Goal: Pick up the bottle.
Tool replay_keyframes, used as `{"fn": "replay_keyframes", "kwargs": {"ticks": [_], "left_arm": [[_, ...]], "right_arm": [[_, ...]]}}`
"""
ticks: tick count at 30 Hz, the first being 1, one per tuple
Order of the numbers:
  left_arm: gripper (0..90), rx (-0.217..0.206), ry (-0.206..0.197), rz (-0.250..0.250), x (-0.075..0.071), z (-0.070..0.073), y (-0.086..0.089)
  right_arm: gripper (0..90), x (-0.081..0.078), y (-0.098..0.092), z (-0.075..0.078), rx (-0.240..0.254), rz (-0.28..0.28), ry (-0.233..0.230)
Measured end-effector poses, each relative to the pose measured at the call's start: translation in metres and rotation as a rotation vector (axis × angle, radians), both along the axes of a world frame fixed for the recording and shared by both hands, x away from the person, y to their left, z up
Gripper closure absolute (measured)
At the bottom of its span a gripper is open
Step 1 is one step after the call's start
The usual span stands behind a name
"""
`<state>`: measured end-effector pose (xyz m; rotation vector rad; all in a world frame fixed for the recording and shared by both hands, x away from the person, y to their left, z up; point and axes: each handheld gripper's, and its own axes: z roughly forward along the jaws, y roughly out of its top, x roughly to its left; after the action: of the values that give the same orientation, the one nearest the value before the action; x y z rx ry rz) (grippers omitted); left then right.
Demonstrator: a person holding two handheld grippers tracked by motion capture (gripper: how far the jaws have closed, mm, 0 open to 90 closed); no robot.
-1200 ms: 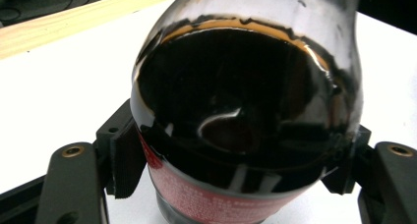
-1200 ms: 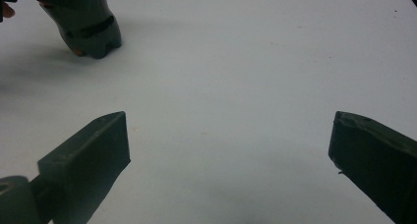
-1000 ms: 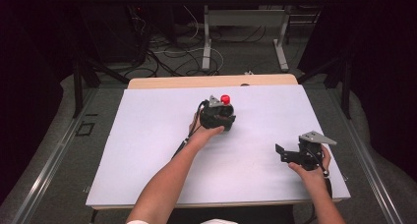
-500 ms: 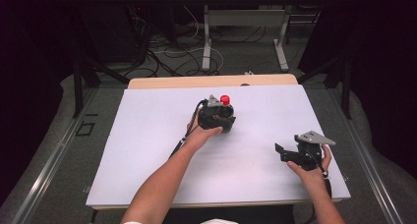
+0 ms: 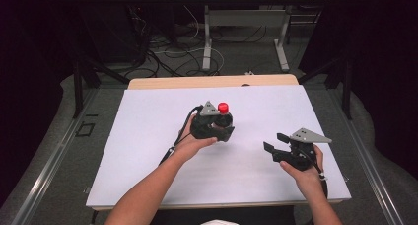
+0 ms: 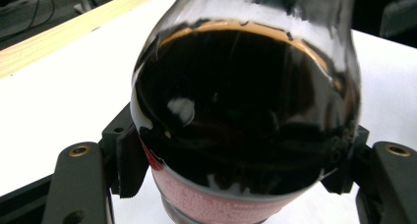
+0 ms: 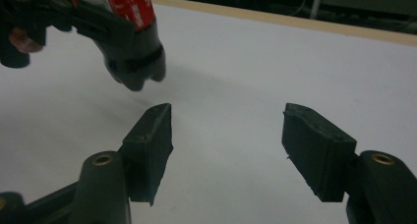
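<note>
Since the earlier high view the right gripper (image 5: pixel 277 145) has been drawing its jaws in; I see nothing between them in the right gripper view, just bare white sheet (image 7: pixel 246 86), so I read them as part-open and empty. Left pads (image 6: pixel 129 160) sit clamped on the red-labelled waist of the cola bottle (image 6: pixel 246 116), one on each side. That bottle, red cap (image 5: pixel 223 107) up, looks slightly shifted from a second ago and now appears clear of the sheet: the right gripper view shows its base (image 7: pixel 133 76) hanging above the surface. I place it just past table centre, toward 12 o'clock, with the left gripper (image 5: pixel 217 129) wrapped round it. Right gripper waits at 4 o'clock, well apart. My read: bottle secured, and the free gripper is probably getting ready for the cap.
</note>
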<state>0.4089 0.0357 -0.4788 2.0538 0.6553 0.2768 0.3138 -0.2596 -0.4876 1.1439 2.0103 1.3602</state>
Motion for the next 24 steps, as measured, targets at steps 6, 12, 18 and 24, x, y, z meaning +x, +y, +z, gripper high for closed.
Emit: {"fn": "replay_keyframes", "kwargs": {"ticks": [6,12,18,24], "left_arm": [[29.1,0.015,0.01,-0.018,-0.018,0.0,0.008],[29.1,0.01,0.03,-0.034,-0.036,-0.003,0.017],[29.1,0.032,0.05,-0.045,-0.049,-0.01,0.024],[29.1,0.024,0.038,-0.058,-0.058,-0.013,0.028]], "right_arm": [[37.7,-0.005,0.027,0.022,0.012,0.111,-0.032],[41.1,-0.005,0.057,0.047,0.032,0.199,-0.037],[48.4,-0.003,0.081,0.063,0.09,0.272,-0.033],[50.9,0.003,0.106,0.071,0.073,0.31,-0.026]]}}
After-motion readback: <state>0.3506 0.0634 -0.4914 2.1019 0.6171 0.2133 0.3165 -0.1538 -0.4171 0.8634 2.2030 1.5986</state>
